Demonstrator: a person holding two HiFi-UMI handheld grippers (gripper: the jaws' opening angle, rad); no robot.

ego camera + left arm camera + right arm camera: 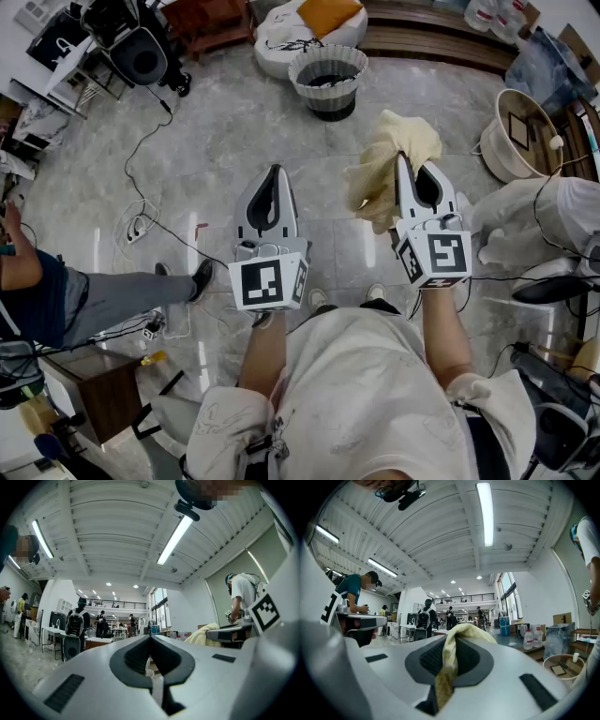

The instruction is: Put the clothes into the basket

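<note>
1. yellow cloth (pixel 377 180) sits just right of centre in the head view, pinched in the right gripper (pixel 404 162), whose jaws are clamped narrow on the fabric.
2. left gripper (pixel 274 174), at centre frame, has its jaws closed together with nothing between them.
3. basket (pixel 307 82) stands on the grey floor (pixel 216 141) at upper centre, well apart from the cloth.
</note>
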